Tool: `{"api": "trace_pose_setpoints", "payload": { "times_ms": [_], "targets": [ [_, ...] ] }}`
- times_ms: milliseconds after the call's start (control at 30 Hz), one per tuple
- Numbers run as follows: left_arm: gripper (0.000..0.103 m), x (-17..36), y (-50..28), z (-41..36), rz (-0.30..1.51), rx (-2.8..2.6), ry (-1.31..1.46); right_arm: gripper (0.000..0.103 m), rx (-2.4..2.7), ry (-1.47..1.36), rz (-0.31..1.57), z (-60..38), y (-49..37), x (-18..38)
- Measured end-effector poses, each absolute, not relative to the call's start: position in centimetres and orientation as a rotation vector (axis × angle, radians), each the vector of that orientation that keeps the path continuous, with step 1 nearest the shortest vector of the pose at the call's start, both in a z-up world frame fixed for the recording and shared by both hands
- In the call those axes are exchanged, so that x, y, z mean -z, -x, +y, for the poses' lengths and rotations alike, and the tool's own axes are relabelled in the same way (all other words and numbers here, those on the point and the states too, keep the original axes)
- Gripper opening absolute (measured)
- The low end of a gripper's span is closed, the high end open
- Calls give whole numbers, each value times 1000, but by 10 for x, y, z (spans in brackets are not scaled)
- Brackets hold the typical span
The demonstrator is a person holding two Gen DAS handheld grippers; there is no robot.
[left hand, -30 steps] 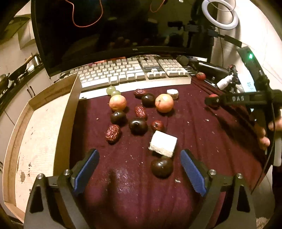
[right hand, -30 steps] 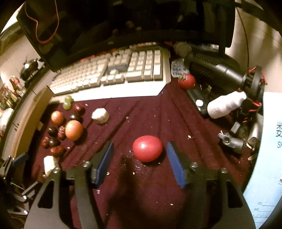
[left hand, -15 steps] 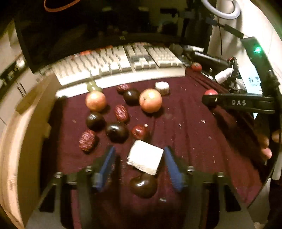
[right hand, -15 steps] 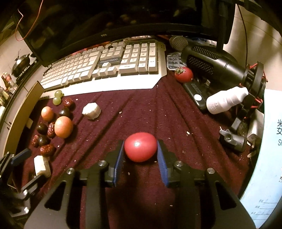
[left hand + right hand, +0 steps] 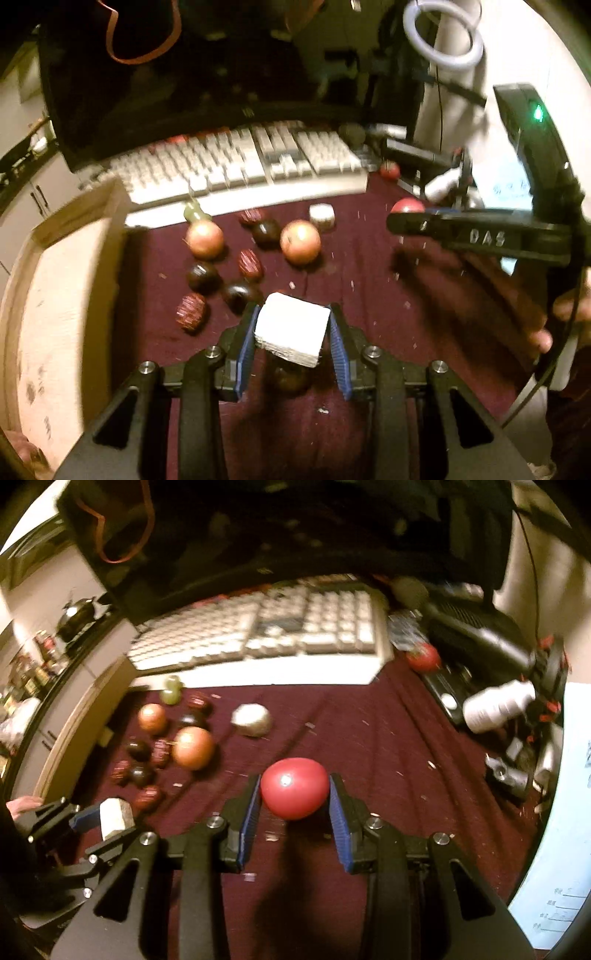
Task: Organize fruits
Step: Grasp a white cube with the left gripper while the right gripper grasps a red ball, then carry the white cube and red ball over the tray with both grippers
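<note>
Left tool just closed, clamped on white cube, raised off maroon cloth near fruit cluster. Right tool clenched on red tomato, mid-desk, likely for sorting.

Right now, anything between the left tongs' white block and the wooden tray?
Nothing visible. The left tongs, just closed, grip the white block above the cloth; the wooden tray lies left, only its raised wall between.

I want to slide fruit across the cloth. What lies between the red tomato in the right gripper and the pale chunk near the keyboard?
Only bare maroon cloth with crumbs, in the right wrist view, between the red tomato and the pale chunk.
</note>
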State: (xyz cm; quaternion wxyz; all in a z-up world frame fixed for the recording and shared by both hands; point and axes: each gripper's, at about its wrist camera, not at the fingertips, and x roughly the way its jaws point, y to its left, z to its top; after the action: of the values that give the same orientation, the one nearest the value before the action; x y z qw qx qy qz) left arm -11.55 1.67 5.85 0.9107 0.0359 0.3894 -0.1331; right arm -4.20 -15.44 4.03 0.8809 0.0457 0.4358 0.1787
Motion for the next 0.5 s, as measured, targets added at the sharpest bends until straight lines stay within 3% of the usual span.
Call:
{"api": "trace_pose_setpoints", "payload": {
  "times_ms": [500],
  "targets": [
    [36, -150, 185, 138, 538, -69, -35, 38, -606, -76, 782, -42, 55, -100]
  ]
}}
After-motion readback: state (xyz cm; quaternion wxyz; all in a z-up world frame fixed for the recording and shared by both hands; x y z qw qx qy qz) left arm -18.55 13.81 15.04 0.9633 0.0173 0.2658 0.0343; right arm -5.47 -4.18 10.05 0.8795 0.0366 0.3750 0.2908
